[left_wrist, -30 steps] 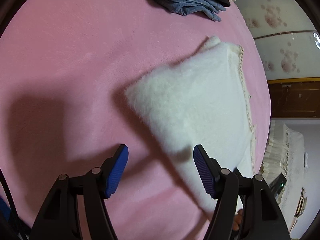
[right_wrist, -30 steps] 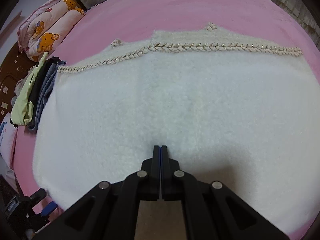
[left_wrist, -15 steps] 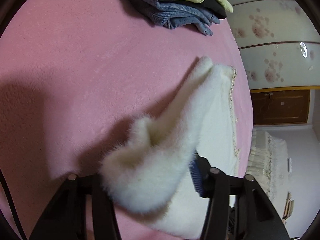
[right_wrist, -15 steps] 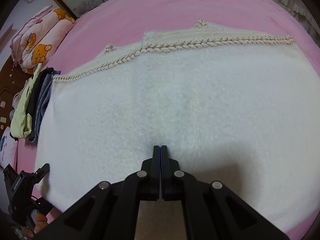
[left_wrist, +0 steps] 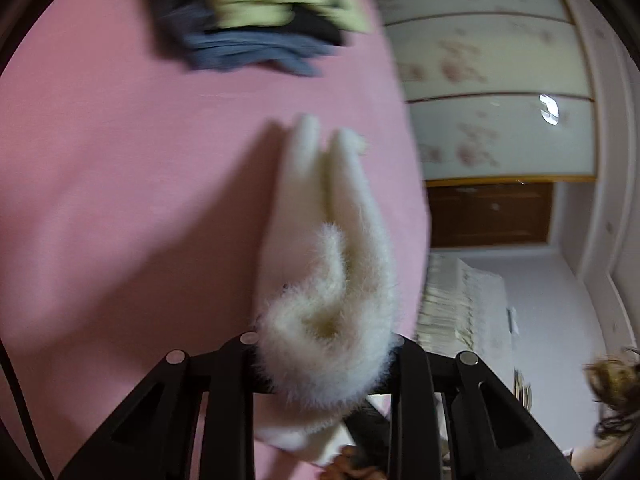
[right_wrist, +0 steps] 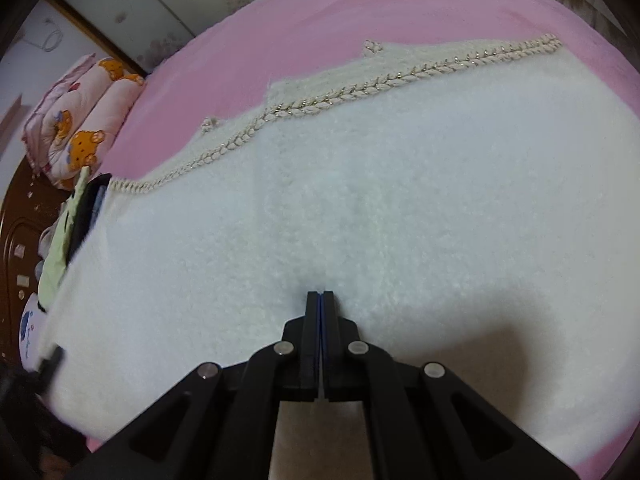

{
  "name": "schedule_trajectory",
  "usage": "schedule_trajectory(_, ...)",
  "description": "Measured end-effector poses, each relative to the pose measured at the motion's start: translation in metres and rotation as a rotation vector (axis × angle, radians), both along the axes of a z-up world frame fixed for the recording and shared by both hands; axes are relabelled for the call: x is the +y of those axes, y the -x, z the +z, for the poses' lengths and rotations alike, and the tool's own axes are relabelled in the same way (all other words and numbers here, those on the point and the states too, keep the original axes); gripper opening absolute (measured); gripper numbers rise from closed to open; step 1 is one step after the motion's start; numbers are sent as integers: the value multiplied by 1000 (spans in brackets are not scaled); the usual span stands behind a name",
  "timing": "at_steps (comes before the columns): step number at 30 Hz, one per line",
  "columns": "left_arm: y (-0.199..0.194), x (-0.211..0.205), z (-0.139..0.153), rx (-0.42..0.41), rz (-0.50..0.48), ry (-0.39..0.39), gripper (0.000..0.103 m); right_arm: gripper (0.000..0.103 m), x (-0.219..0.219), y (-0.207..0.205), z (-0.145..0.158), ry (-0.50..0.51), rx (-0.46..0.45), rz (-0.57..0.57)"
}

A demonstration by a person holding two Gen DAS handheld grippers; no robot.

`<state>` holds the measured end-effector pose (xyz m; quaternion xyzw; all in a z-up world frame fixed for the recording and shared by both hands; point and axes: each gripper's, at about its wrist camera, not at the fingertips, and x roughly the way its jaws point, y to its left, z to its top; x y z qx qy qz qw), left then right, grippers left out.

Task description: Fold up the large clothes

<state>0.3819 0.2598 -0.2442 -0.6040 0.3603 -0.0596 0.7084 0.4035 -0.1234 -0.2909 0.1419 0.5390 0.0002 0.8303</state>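
A fluffy white garment (right_wrist: 360,200) with a braided trim (right_wrist: 360,90) lies spread over the pink bed cover (right_wrist: 320,8). In the left wrist view one edge of the white garment (left_wrist: 332,208) is bunched up and raised off the bed. My left gripper (left_wrist: 324,356) has that bunch between its jaws, which are closing on it, and the fluff hides its pads. My right gripper (right_wrist: 320,294) is shut with nothing between its fingers. Its tips rest on the garment's flat middle.
A pile of folded clothes (left_wrist: 260,20), green on dark and blue, sits at the far side of the pink bed (left_wrist: 120,200). A bear-print quilt (right_wrist: 80,120) lies near the headboard. Wardrobe doors (left_wrist: 480,80) stand beyond the bed. A person's hair (left_wrist: 616,392) shows at lower right.
My left gripper went from open beside the garment's corner to closed round it and lifted it, folding the edge upward. My right gripper stayed shut on the same spot.
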Motion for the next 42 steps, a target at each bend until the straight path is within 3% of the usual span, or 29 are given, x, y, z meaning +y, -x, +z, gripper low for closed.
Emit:
schedule_trajectory(6,-6,-71,80,-138,-80,-199,22,0,-24,3,-4,-141,-6,28)
schedule_trajectory(11,-5,-146,124,-210,-121,-239,22,0,-50,-2,-11,-301,30,76)
schedule_trajectory(16,-12,-233,142,-216,-233,-257,22,0,-61,-5,-12,-326,58,170)
schedule_trajectory(19,-8,-280,142,-205,-301,-249,22,0,-74,-2,-16,-363,70,169)
schedule_trajectory(24,-12,-342,147,-205,-410,-341,22,0,-106,5,-26,-496,89,160)
schedule_trajectory(27,-5,-342,153,-209,-438,-374,22,0,-122,10,-29,-544,114,158)
schedule_trajectory(34,-5,-346,164,-218,-485,-421,22,0,-142,1,-17,-539,203,173)
schedule_trajectory(38,-1,-339,158,-204,-513,-422,22,0,-189,-16,6,-509,126,39)
schedule_trajectory(42,-4,-352,153,-200,-550,-463,22,0,-220,-48,32,-381,100,46)
